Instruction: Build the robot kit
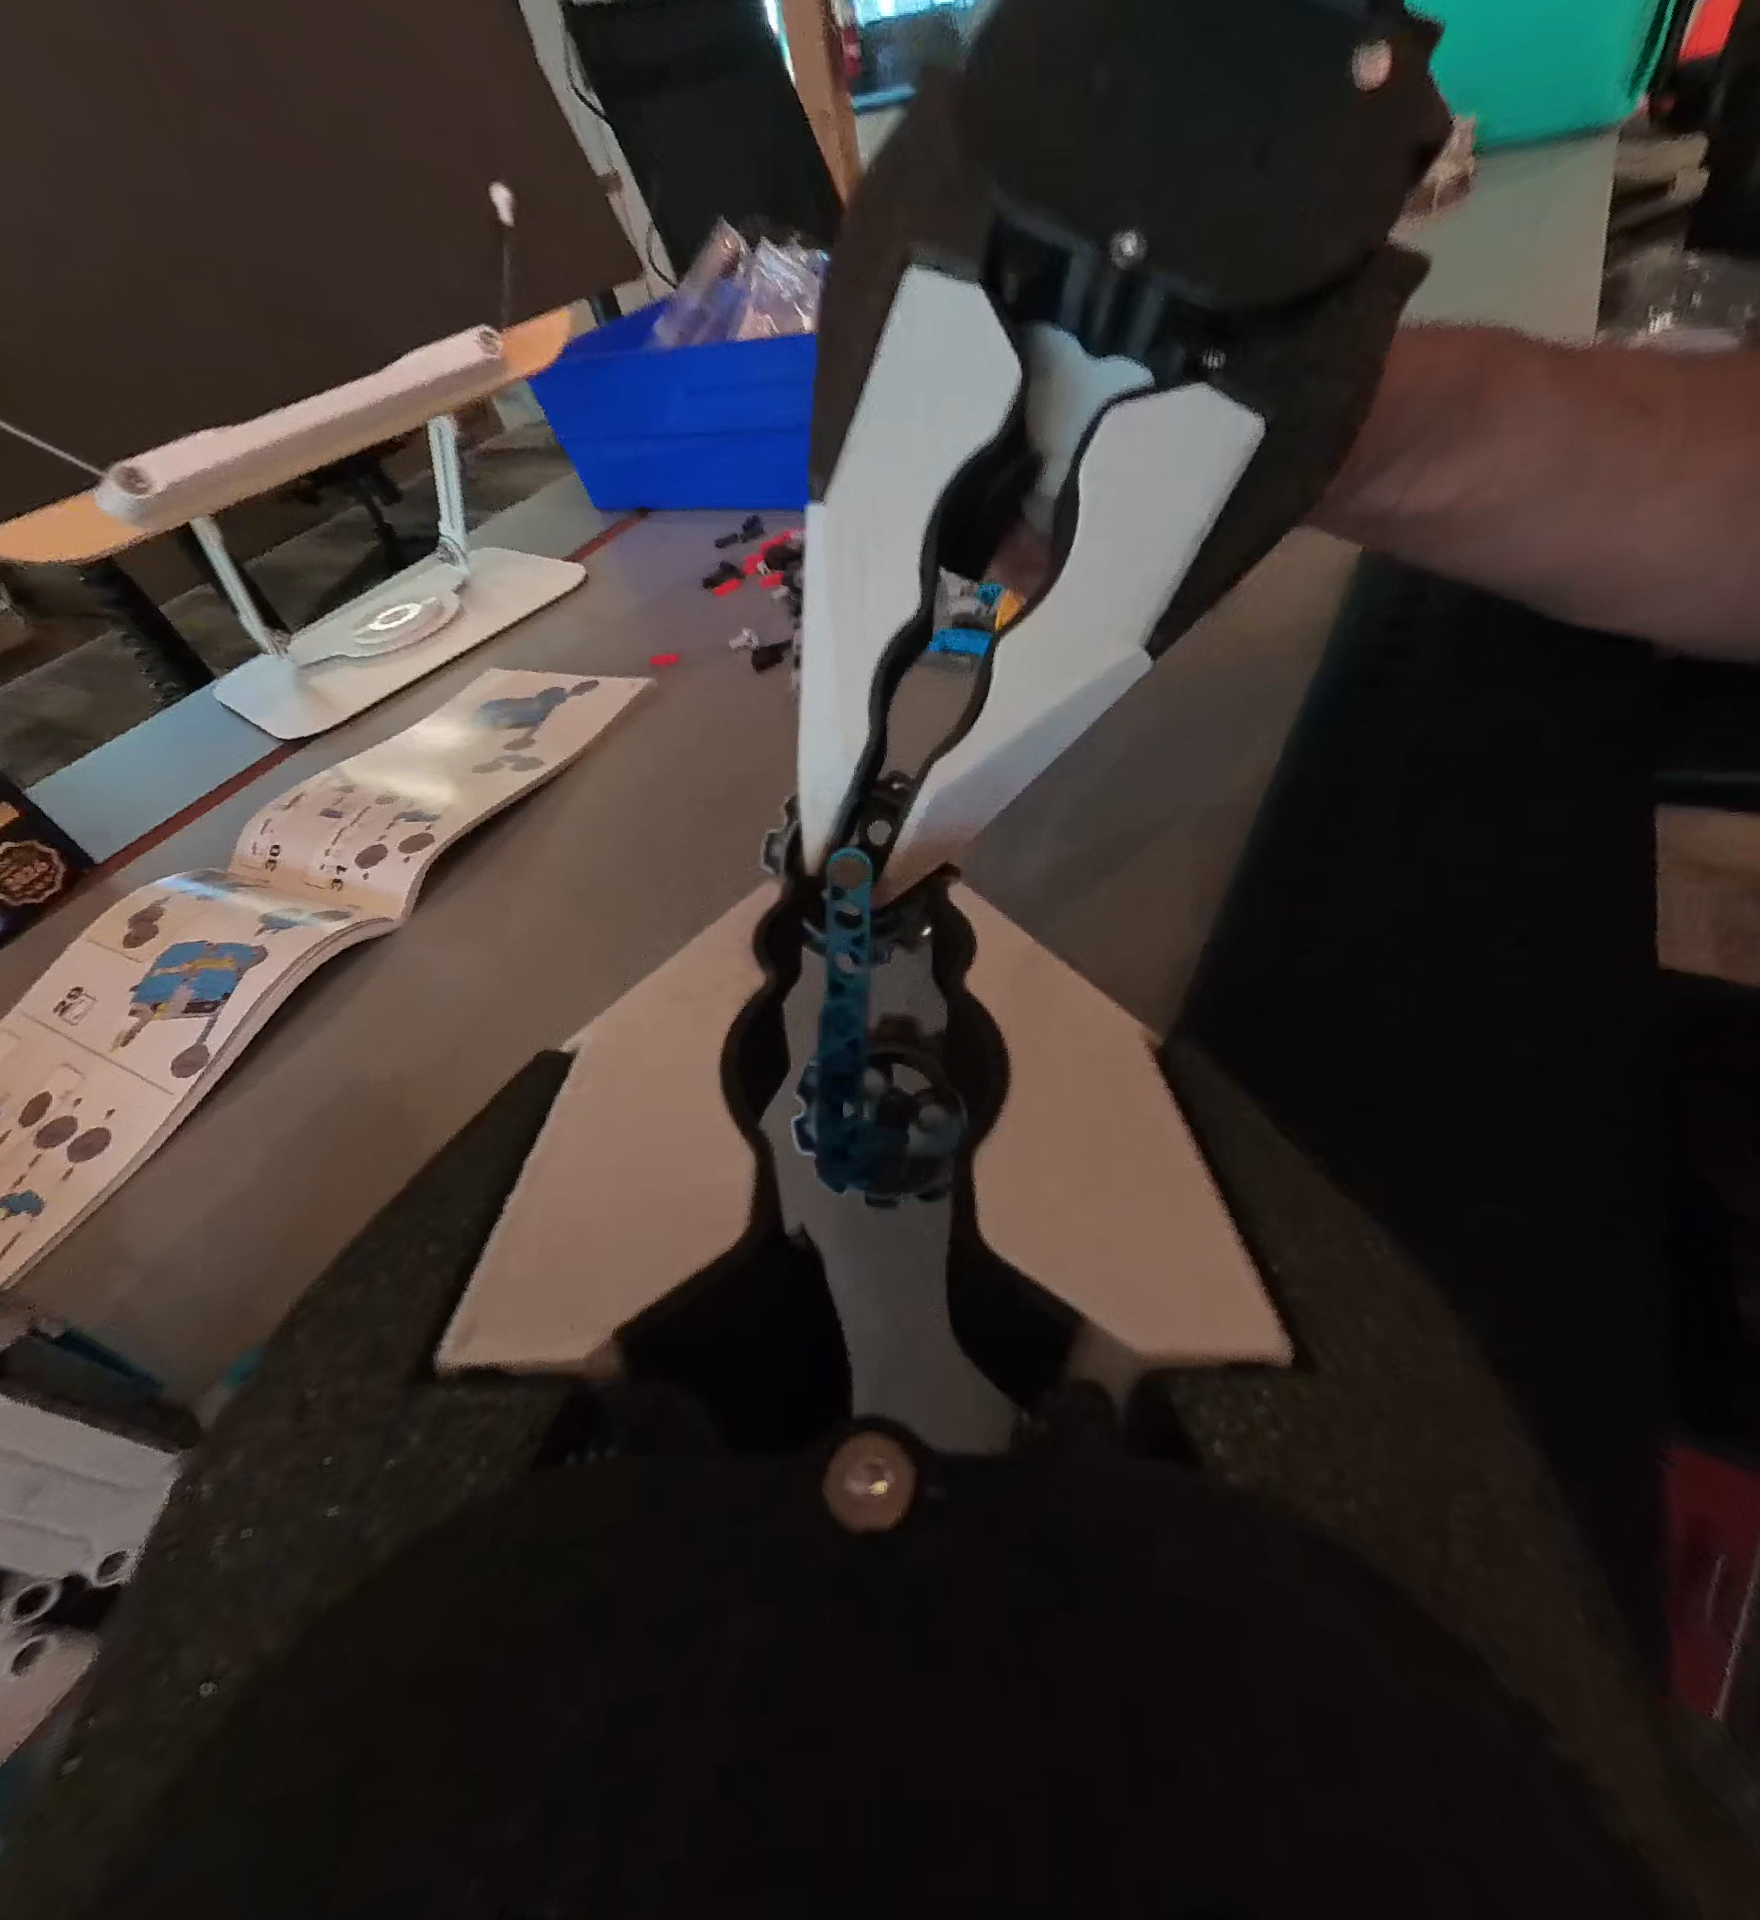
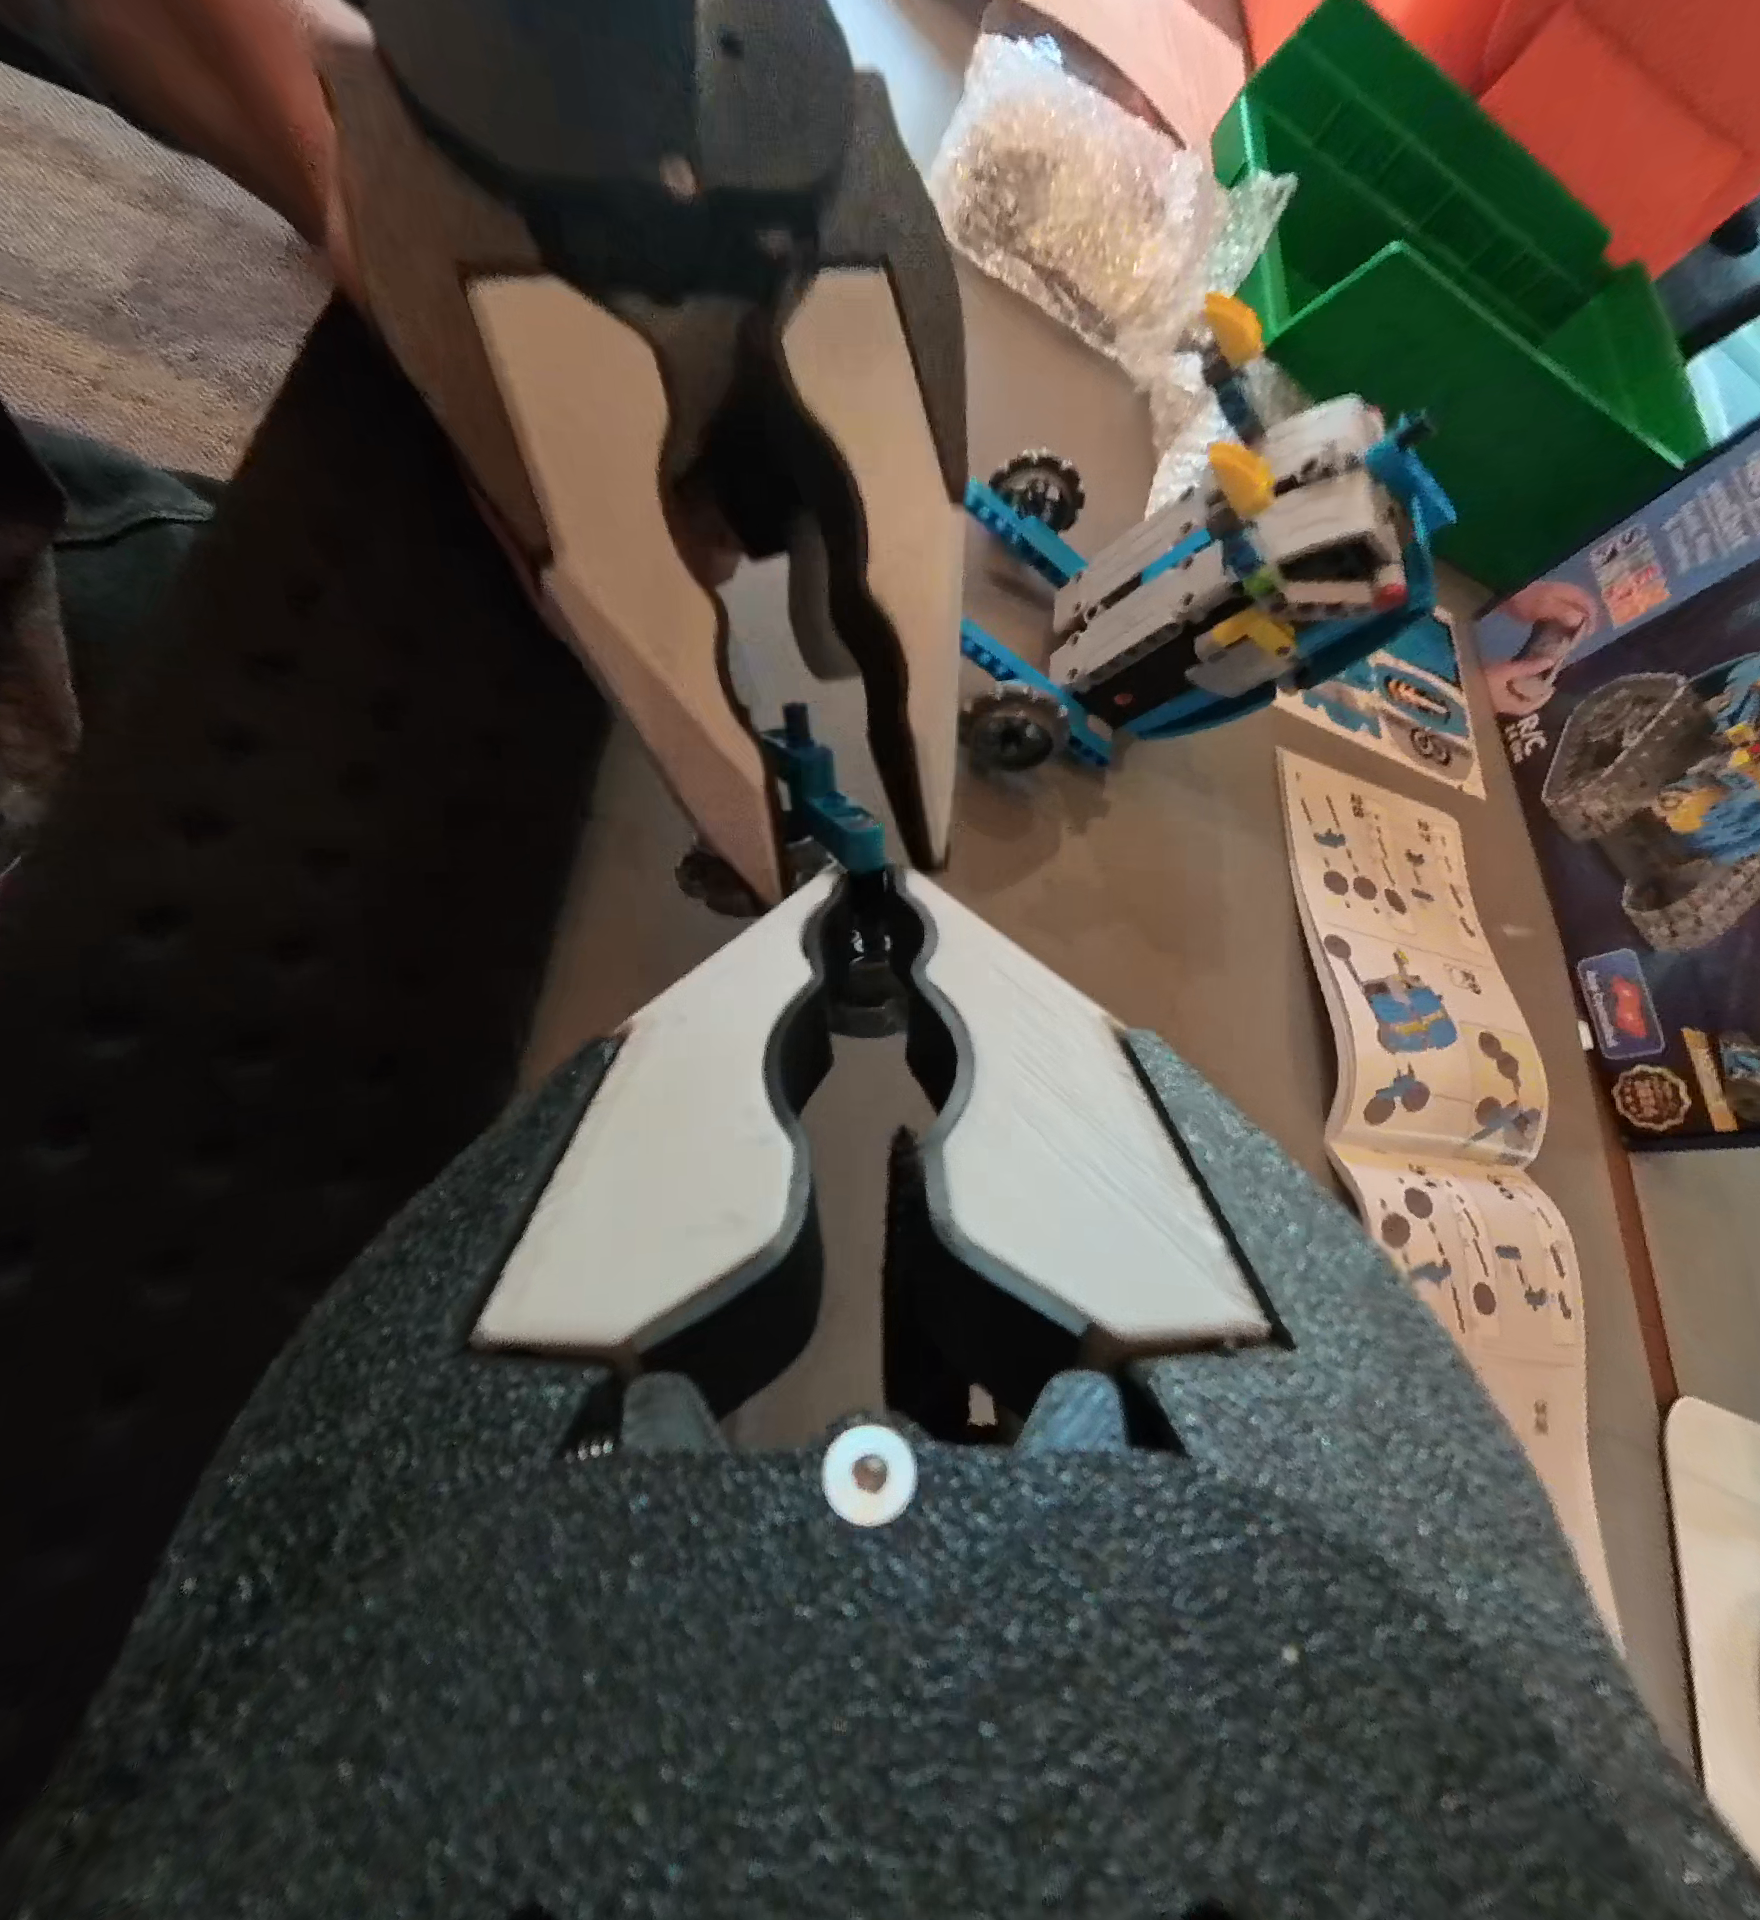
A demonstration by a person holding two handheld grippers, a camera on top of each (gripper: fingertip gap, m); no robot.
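My left gripper [image 1: 855,896] is shut on a blue beam with holes [image 1: 845,987]. A black gear [image 1: 891,1138] on the beam's near end sits in the round recess between the pads. My right gripper [image 1: 860,857] comes down from above, tip to tip with the left one, shut on a second black gear [image 1: 884,816] at the beam's far end. In the right wrist view my right gripper [image 2: 868,878] pinches the black gear [image 2: 860,971]. There the left gripper [image 2: 845,862] holds the blue beam [image 2: 822,805] just beyond it. Both are above the grey table [image 1: 543,987].
An open instruction booklet [image 1: 232,935] [image 2: 1416,987], a white desk lamp [image 1: 336,447], a blue bin [image 1: 689,416] and loose small parts [image 1: 751,582] are on the table. A partly built blue-and-grey model [image 2: 1250,582], a green bin [image 2: 1427,312], a printed box [image 2: 1707,831] and bubble wrap [image 2: 1063,208] lie right.
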